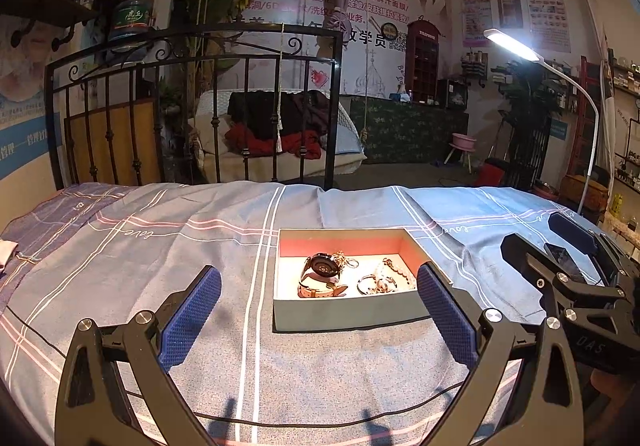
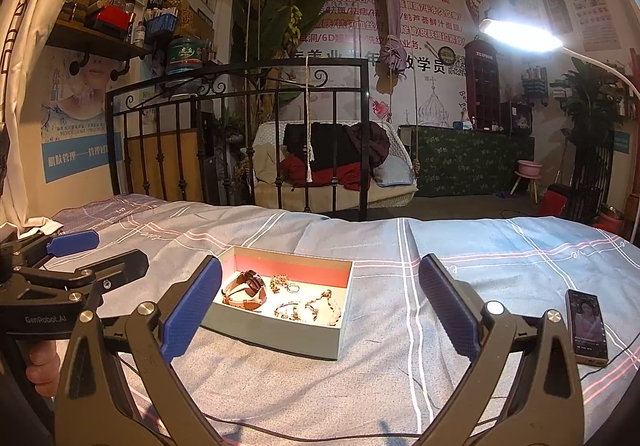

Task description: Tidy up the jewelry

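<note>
Left wrist fisheye shows the shallow grey cardboard box with a red inner wall (image 1: 352,316) lying on the blue plaid bedsheet (image 1: 160,246), straight ahead and slightly to the right of the left hand-held gripper (image 1: 319,300), whose blue-padded jaws stand spread wide and empty. Inside the box, the round-faced watch with a tan leather strap (image 1: 322,272) sits in the left half, and a tangle of gold chains and pearl bracelets (image 1: 384,280) fills the right half. From the right wrist view, the right hand-held gripper (image 2: 320,302), also spread and holding nothing, has the box ahead and to its left, its long axis running left to right across the bed. Both grippers seem about equally near; the watch lies closer to the left one. A black smartphone (image 2: 586,328) rests apart on the right.
</note>
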A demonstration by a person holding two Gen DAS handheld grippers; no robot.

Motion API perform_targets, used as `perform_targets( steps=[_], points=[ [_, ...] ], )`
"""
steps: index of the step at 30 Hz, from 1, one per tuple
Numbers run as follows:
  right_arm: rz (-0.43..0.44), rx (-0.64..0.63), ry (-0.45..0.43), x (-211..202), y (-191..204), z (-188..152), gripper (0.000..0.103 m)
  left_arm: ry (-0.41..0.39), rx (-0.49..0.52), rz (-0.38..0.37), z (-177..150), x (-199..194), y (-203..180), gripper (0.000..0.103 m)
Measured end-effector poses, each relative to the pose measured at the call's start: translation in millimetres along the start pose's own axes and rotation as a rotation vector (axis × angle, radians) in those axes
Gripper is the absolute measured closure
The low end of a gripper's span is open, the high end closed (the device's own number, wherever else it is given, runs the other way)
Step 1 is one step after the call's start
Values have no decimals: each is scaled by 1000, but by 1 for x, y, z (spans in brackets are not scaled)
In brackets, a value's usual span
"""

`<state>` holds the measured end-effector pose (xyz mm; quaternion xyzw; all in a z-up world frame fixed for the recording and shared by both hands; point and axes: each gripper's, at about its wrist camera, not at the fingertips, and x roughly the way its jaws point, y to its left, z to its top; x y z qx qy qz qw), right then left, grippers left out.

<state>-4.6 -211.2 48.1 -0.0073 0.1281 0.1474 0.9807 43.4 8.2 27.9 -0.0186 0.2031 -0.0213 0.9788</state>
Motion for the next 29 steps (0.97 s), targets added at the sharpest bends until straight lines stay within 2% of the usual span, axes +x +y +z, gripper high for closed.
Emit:
perform_targets(
  steps=[14,24,29],
  points=[
    [1,3,-2,-1,0,1,6,-5,8,-1,-1,-2,-4,7],
    [1,2,2,-2,0,2,6,28,-12,0,-2,1,1,7],
    [1,6,2,-3,0,3,6,14,-8,-4,-2,-1,2,7]
  ],
)
